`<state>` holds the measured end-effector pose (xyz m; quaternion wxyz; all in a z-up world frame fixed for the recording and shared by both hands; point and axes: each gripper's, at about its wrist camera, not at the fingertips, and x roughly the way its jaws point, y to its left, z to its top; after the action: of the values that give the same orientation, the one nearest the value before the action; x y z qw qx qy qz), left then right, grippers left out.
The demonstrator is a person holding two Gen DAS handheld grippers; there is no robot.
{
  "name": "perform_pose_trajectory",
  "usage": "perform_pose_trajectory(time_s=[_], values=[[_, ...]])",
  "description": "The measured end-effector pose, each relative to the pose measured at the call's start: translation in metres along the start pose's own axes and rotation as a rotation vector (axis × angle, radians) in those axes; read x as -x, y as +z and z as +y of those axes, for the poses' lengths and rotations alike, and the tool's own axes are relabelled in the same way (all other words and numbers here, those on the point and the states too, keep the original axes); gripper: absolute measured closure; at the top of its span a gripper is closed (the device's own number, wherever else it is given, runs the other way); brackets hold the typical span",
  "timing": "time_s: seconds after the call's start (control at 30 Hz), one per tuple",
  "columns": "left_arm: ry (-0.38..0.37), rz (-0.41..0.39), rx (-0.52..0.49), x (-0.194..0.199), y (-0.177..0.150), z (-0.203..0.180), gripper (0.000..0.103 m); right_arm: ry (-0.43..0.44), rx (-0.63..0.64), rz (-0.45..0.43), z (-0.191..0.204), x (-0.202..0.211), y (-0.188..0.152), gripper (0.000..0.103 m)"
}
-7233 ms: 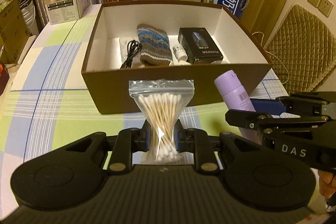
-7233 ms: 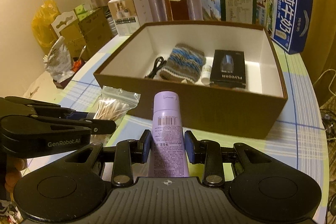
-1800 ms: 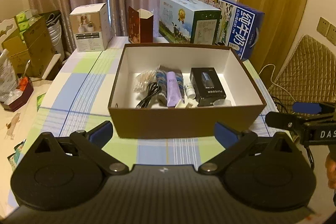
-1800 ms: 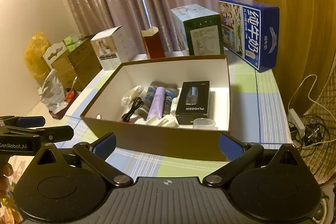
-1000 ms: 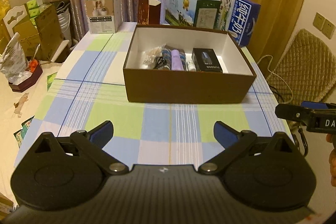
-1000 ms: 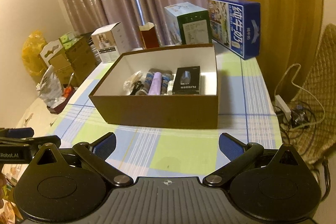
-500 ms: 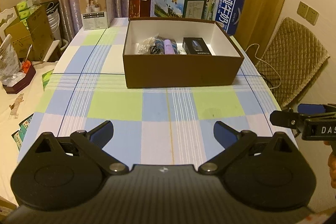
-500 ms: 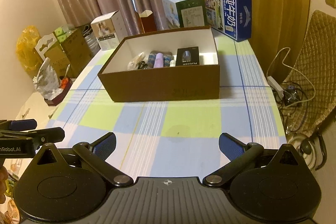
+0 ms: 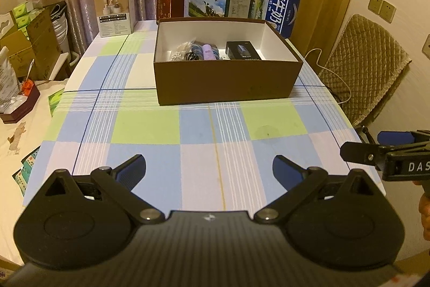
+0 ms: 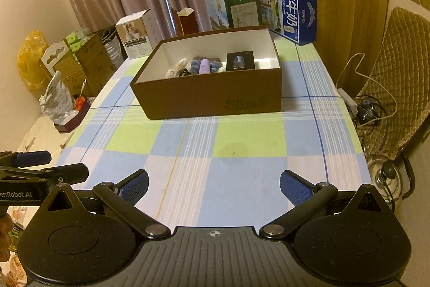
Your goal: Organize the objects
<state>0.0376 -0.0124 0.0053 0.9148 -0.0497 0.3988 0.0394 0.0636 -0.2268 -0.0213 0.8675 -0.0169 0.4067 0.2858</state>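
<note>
A brown cardboard box with a white inside stands far across the checked tablecloth. Inside it lie a purple tube, a bag of cotton swabs, a black cable, a striped knit pouch and a black product box. My left gripper hangs open and empty over the near table edge. My right gripper is open and empty too, well back from the box. Each gripper shows at the other view's side edge.
Cartons line the table's far end: a white box, a dark red box, a green milk carton and a blue milk carton. A quilted chair stands right, with cables on the floor. Cardboard boxes and bags crowd the left.
Both grippers let go of the cotton swabs and purple tube, which now lie in the box. Both have since drawn back, open, toward the near table edge.
</note>
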Motion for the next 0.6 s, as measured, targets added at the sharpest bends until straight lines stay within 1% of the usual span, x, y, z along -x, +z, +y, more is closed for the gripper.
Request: perform_pose_trajectory(time_s=[0.13,0.6], values=[[-0.009,-0.003,-0.002,0.004,-0.002,0.001,0.004,-0.002,0.001,0.001,0.004,0.001,-0.003,0.002],[-0.005,-0.006,0.005,0.002,0.0,0.009,0.004,-0.015,0.027,0.009,0.013,-0.005,-0.004,0.002]])
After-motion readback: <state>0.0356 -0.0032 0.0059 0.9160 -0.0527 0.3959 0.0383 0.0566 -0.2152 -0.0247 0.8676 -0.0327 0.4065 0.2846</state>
